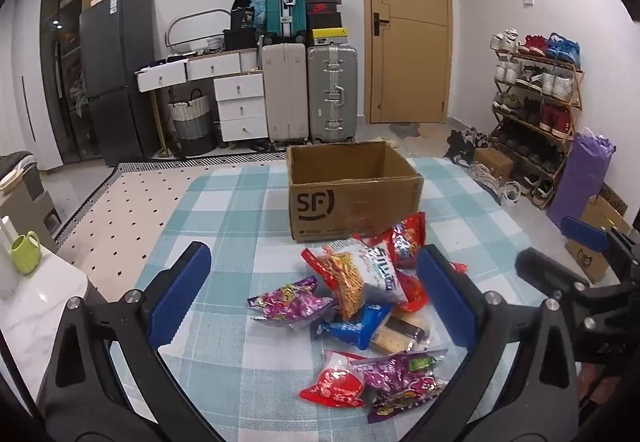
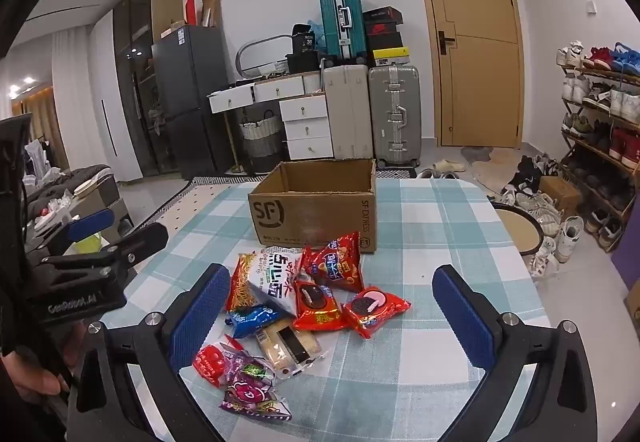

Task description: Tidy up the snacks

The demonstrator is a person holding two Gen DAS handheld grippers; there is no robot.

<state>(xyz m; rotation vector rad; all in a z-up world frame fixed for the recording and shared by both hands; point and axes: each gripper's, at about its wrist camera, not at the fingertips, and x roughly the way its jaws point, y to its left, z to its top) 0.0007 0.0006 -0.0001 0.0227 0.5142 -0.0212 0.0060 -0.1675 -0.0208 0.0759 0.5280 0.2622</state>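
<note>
The cardboard box [image 1: 352,187] stands open-topped on the bench [image 1: 224,201], and every place here is told from it. The snack packets [image 1: 360,294] lie in a loose heap just in front of its printed face, some overlapping, the nearest red one [image 2: 334,262] touching or almost touching that face; such a pile so close to an empty-looking box suggests the packets are meant to go inside, and none has yet. Both tools hang above the heap on the side away from the box, tilted down toward it. The left hand-held gripper [image 1: 316,302] is released, its blue pads spread wide with nothing between them but the packets lying below; the right hand-held gripper [image 2: 340,326] is likewise released and grasps nothing. That wide spread fits an approach, before any packet is chosen. The bench wears a teal-and-white checked cloth, flat and uncluttered beyond box and snacks. Behind the box stand suitcases [image 1: 308,97] against the wall, white drawers [image 1: 240,101] and a dark fridge [image 1: 116,73] to their left, a tan door [image 1: 408,21] to their right, and a crowded shoe rack [image 1: 536,101] further right.
</note>
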